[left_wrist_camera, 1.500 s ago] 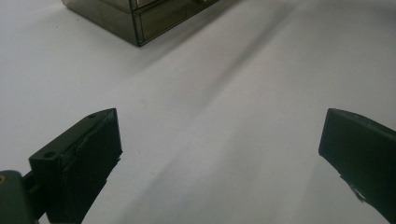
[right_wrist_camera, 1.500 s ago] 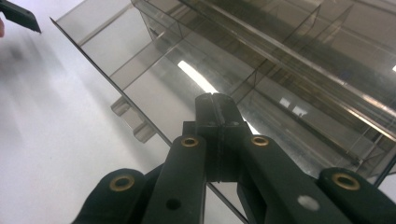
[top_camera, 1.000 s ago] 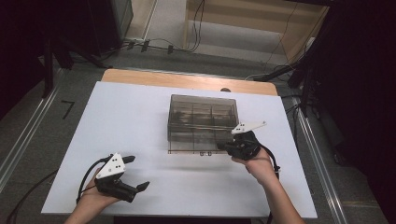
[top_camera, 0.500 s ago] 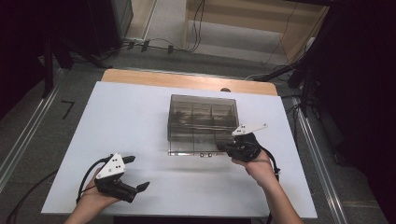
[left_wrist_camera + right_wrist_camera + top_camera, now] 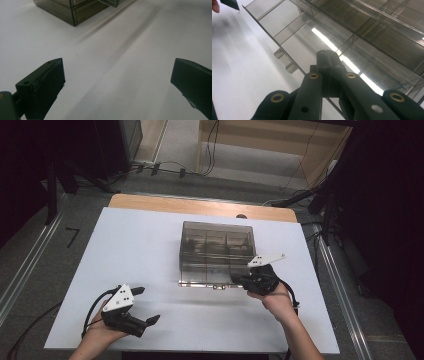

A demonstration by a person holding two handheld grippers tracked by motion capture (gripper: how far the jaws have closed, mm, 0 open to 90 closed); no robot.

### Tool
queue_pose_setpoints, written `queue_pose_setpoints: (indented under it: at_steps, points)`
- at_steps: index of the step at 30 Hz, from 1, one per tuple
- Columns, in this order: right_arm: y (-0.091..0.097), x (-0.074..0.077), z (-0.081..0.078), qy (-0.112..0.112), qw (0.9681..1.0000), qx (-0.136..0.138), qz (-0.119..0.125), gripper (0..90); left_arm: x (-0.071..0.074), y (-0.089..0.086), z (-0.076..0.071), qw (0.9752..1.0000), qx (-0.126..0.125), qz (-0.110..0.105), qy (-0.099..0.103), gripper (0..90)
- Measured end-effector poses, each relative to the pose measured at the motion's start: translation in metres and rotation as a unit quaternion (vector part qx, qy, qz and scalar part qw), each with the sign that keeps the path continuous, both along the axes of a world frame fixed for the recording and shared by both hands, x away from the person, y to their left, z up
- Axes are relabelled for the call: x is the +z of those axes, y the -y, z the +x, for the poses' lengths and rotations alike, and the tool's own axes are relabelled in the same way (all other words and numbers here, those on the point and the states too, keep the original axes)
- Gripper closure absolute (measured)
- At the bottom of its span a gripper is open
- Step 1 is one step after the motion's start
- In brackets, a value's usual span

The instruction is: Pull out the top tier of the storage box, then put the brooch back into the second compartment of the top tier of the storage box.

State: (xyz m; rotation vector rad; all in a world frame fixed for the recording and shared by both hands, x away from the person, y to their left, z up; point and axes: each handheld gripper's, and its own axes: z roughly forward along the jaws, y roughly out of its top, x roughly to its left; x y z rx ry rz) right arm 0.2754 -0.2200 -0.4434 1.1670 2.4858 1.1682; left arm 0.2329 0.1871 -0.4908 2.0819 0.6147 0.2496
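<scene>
Change: the open lid [image 5: 207, 284] of the clear compartment box [image 5: 216, 251] lies lower at the front.
Right tool [image 5: 239, 281]: clamped on the lid's edge.
Left tool [image 5: 148, 306]: jaws apart, empty, on the desk [image 5: 125, 240], box well ahead.

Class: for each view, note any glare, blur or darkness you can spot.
High view: white table bright, surrounding floor dark. Left gripper view: smoky plastic organizer box slightly soft, long faint shadows. Right gripper view: bright streaks of glare on the box's clear lid, nearby left edge blurred.
</scene>
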Motion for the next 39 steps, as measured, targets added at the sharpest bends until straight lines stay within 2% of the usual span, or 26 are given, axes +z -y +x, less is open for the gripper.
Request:
queue_pose_setpoints:
  at_steps: [11, 16, 24, 36, 39]
  points:
    - [0.000, 0.000, -0.002, 0.000, 1.0000, 0.003, -0.001, 87.4, 0.000, -0.001, 0.000, 1.0000, -0.001, 0.002, 0.001, 0.0]
    - [0.007, 0.004, -0.002, 0.007, 0.9999, 0.000, 0.011, 87.2, 0.000, -0.002, 0.001, 1.0000, 0.001, 0.002, 0.000, 0.0]
    - [0.016, 0.007, -0.002, 0.010, 0.9995, 0.004, 0.029, 70.9, -0.001, 0.000, 0.001, 1.0000, -0.001, 0.003, -0.004, 0.0]
    - [0.035, 0.018, -0.005, 0.034, 0.9983, 0.004, 0.048, 48.6, -0.002, -0.001, 0.002, 1.0000, 0.001, -0.001, -0.007, 0.0]
    - [0.042, 0.020, -0.006, 0.039, 0.9979, -0.002, 0.053, 46.2, -0.002, 0.000, 0.003, 1.0000, 0.000, -0.003, -0.008, 0.0]
